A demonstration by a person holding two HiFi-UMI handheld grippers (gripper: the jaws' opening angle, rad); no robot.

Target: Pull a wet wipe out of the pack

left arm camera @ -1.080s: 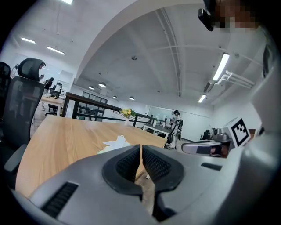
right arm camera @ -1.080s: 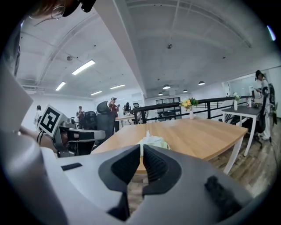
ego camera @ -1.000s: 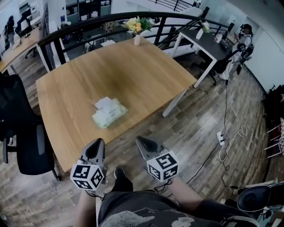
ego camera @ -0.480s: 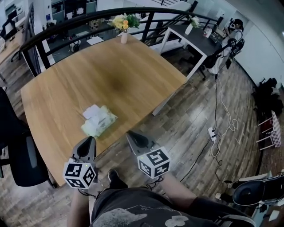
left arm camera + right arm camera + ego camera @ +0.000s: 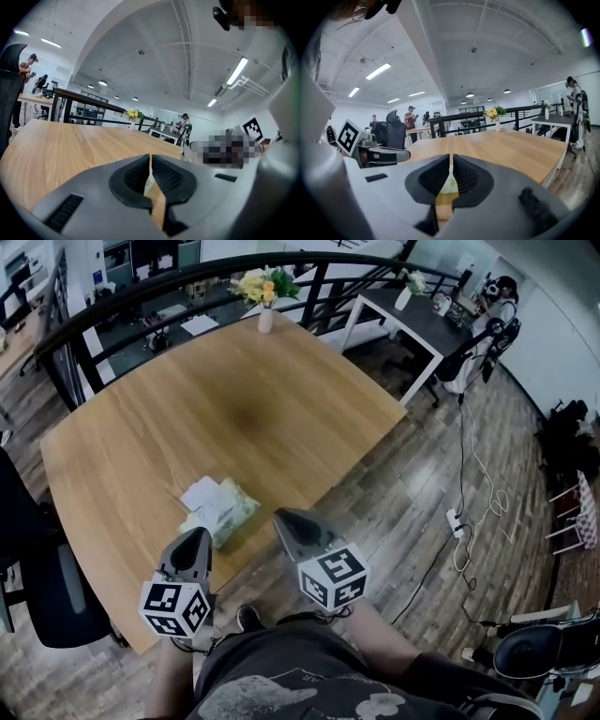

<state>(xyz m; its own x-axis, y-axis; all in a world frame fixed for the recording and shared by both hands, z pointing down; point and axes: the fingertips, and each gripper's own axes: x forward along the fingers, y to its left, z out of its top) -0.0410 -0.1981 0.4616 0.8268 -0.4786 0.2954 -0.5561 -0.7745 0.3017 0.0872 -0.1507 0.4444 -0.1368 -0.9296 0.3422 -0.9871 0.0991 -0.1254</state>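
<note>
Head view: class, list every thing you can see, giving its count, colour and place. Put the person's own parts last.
table: 1, light wood, centre
wet wipe pack: 1, pale green, white top, near edge of the table
vase of flowers: 1, white vase, yellow blooms, far edge of the table
railing: 1, black, behind the table
side table: 1, dark top, white legs, upper right
office chair: 1, black, left edge
power strip: 1, white, floor at right
bystander: 1, light top, upper right
left gripper: 1, grey, bottom left, shut, empty
right gripper: 1, grey, bottom centre, shut, empty

Head camera over table [image 5: 234, 409]; left tongs [image 5: 199, 536], right tongs [image 5: 282, 516] cameras low, level
</note>
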